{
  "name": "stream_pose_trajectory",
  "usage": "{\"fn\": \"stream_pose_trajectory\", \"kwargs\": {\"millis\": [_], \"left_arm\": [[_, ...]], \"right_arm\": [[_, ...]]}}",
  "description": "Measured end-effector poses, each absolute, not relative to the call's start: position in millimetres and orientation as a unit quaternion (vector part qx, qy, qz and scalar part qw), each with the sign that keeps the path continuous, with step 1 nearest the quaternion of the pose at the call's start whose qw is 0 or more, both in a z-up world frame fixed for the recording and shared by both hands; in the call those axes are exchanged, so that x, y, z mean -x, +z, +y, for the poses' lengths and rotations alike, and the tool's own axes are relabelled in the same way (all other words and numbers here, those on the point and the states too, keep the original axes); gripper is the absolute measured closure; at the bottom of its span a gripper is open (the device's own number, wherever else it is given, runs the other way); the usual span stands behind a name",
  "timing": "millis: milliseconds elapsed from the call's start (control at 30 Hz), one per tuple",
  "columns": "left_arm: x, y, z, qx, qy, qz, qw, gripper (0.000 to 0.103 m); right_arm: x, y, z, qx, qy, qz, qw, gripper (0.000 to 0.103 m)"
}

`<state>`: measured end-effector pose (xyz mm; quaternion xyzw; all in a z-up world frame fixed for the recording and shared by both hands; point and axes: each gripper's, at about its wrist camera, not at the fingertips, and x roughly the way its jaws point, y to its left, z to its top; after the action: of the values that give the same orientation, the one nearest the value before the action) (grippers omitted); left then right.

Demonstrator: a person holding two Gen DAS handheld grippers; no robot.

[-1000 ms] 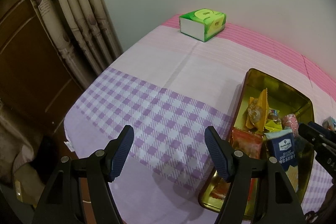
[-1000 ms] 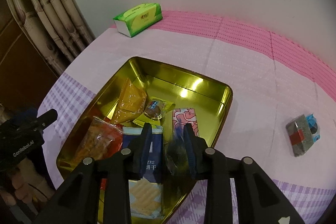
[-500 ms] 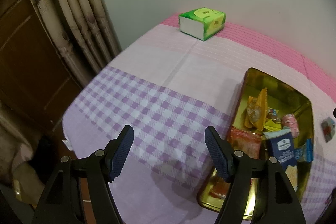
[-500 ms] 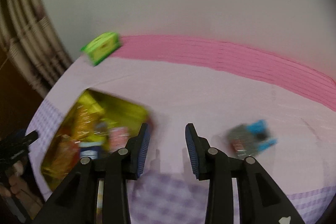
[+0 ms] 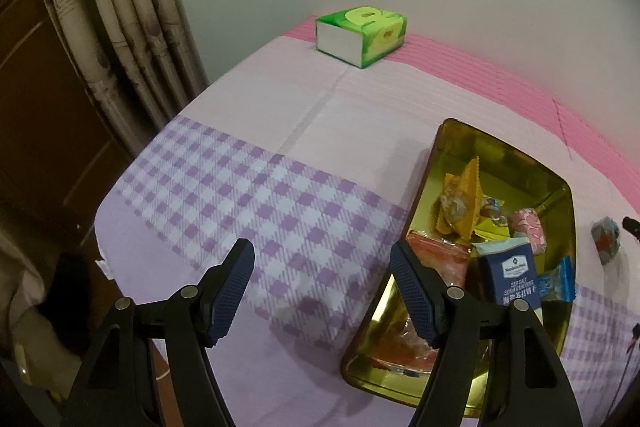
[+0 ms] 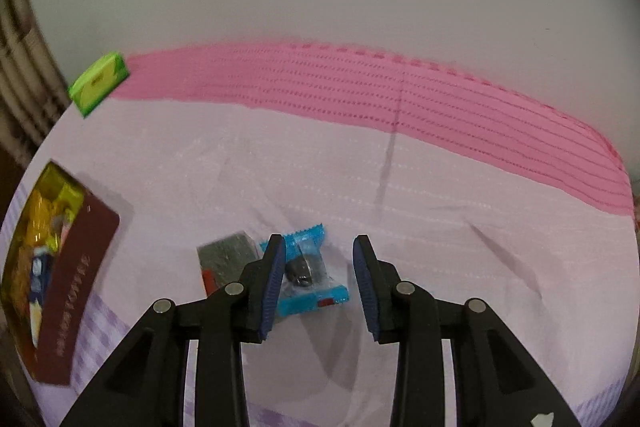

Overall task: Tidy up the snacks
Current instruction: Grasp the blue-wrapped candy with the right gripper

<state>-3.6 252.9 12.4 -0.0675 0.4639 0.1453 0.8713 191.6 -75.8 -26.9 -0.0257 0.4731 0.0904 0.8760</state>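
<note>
Left gripper (image 5: 322, 285) hangs over the purple-checked part of the tablecloth (image 5: 248, 187), jaws wide apart, nothing between them. Gold tin (image 5: 448, 139) sits at about 4 o'clock in the left wrist view, just beside the right finger of that gripper. In the tin: an orange packet (image 5: 468, 195) standing on edge, a pink wrapped sweet (image 5: 528, 229), a navy cracker pack (image 5: 514, 273), a small blue packet (image 5: 558, 281) and a red packet (image 5: 440, 259). Green tissue box (image 5: 362, 35) at 12 o'clock, far edge of the table, by the wall. Curtain (image 5: 120, 7) at 10 o'clock.

Right gripper (image 6: 320, 281) is over the pale pink cloth, jaws set narrow but not pressing anything. A blue-wrapped snack (image 6: 308, 271) lies on the cloth between the fingers, close to the left one; contact there is unclear. A grey-and-red packet (image 6: 226, 257) lies just beside it at 9 o'clock, partly behind the left finger. In this view the tin is well apart at 9 o'clock, its dark red outer wall facing the camera, slightly blurred. Tissue box at 10 o'clock.
</note>
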Motion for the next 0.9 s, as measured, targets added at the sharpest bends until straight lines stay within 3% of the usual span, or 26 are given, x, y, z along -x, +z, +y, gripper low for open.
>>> {"fn": "stream_pose_trajectory", "kwargs": {"millis": [300, 467, 900], "left_arm": [[4, 12, 249, 0.061, 0.152, 0.464, 0.87, 0.032], [3, 15, 236, 0.046, 0.148, 0.467, 0.871, 0.032], [-23, 37, 129, -0.023, 0.043, 0.456, 0.888, 0.032]], "right_arm": [[-200, -59, -70, 0.045, 0.139, 0.495, 0.856, 0.07], [-198, -63, -71, 0.028, 0.148, 0.489, 0.859, 0.076], [-144, -63, -47, 0.01, 0.122, 0.46, 0.879, 0.077]]}}
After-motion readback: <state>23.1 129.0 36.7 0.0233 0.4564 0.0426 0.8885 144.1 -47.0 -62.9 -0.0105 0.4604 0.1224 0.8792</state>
